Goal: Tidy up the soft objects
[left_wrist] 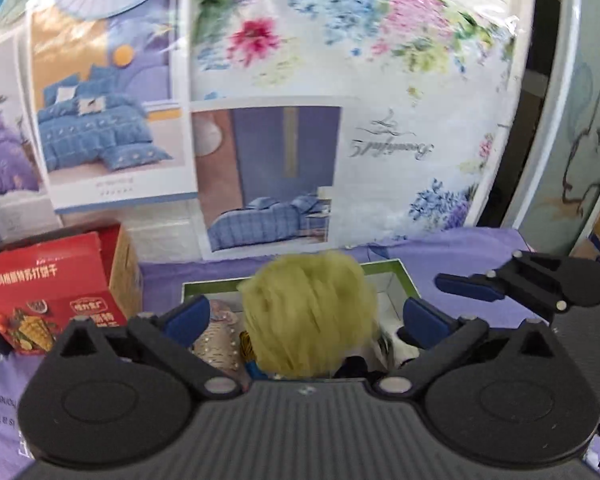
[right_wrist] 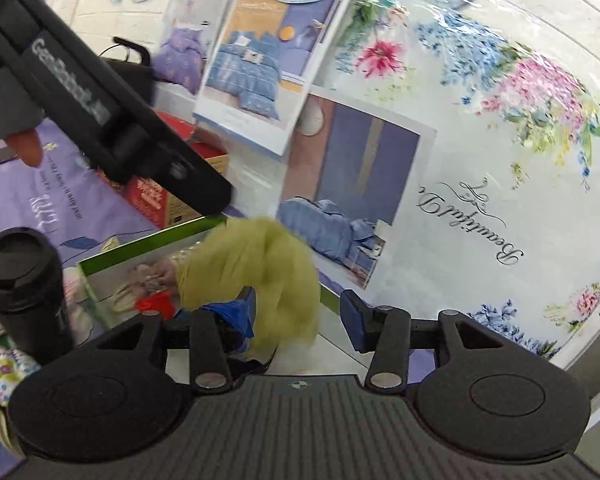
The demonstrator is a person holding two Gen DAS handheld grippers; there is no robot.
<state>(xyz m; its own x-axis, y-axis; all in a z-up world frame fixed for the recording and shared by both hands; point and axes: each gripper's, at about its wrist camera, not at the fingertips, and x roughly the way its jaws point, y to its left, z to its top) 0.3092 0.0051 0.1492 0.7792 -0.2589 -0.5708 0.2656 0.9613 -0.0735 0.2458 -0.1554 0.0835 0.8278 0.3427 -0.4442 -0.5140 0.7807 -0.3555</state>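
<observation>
Left wrist view: fluffy yellow-green plush ball [left_wrist: 310,314], blurred and fuzzy, sits between the wide-spread pads of the left claw [left_wrist: 306,318], above a green-rimmed white box [left_wrist: 396,280]. Right claw [right_wrist: 298,314], also wide, flanks the plush's edge.

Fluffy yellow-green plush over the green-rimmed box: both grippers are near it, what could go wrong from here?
1. The fluffy yellow-green plush sits between the open left gripper fingers, ungripped; it may tumble outside the green-rimmed white box.
2. The right gripper is close beside the left, so the two could collide.
3. The black lidded tumbler stands near the box; a sweep might topple it.
</observation>
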